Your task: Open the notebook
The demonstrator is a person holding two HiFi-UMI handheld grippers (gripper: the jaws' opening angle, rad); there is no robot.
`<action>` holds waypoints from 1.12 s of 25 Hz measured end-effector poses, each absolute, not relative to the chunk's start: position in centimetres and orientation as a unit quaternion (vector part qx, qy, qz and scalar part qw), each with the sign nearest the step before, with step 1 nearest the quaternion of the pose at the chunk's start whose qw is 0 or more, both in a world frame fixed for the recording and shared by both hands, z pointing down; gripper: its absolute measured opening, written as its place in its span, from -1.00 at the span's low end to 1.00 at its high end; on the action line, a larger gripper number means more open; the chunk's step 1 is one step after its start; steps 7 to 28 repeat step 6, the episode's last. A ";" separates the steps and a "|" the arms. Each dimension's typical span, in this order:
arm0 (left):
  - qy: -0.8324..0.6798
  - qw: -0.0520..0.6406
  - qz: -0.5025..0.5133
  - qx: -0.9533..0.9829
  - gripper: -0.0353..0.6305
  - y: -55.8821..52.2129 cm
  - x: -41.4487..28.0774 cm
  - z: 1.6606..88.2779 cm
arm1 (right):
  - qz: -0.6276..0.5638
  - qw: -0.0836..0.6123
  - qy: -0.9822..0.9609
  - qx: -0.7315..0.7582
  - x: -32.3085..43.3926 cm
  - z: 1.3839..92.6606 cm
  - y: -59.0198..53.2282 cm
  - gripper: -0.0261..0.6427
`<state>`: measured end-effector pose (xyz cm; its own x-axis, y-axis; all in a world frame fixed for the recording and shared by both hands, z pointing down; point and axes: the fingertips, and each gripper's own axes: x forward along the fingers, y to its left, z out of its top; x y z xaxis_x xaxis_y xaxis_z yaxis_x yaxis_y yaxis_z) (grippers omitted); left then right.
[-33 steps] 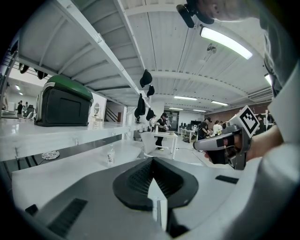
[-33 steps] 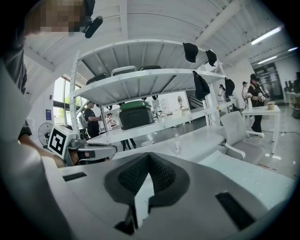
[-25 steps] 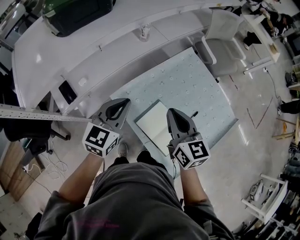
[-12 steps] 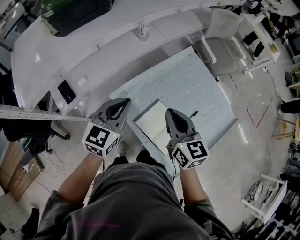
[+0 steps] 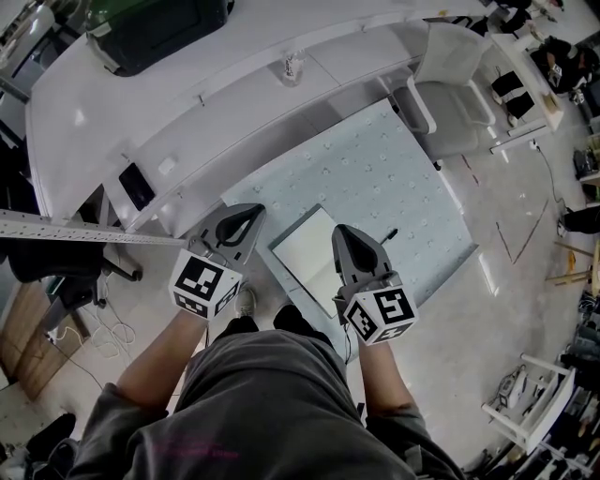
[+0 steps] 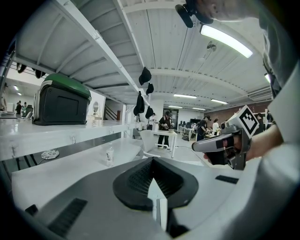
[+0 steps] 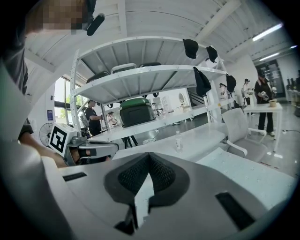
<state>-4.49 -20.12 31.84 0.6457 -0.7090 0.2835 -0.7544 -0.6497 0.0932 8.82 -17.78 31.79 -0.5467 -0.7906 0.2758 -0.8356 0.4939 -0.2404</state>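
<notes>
A white notebook (image 5: 307, 251) with a dark edge lies flat on the pale blue dotted table top (image 5: 375, 169), right in front of the person. My left gripper (image 5: 251, 214) hovers just left of it, over the table's near left edge. My right gripper (image 5: 342, 231) is held over the notebook's right side. Neither touches the notebook as far as I can see. In the left gripper view my jaws (image 6: 153, 163) meet with nothing between them. The right gripper's jaws (image 7: 149, 157) look the same, closed and empty. Each gripper body hides the notebook from its own camera.
A curved white counter (image 5: 112, 112) wraps round the far side, with a small bottle (image 5: 290, 66) and a dark green case (image 5: 155, 26) on it. A white chair (image 5: 452, 86) stands at the far right. A small dark stick (image 5: 390, 232) lies by the right gripper.
</notes>
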 end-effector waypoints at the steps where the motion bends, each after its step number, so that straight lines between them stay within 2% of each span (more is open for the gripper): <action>1: -0.406 0.102 0.112 0.901 -0.89 -20.2 -4.5 31.9 | 0.175 0.064 -0.862 0.472 8.8 31.8 -17.8 -0.91; 28: -0.406 0.103 0.114 0.901 -0.89 -20.5 -4.4 32.1 | 0.177 0.064 -0.862 0.471 8.9 32.1 -18.2 -0.91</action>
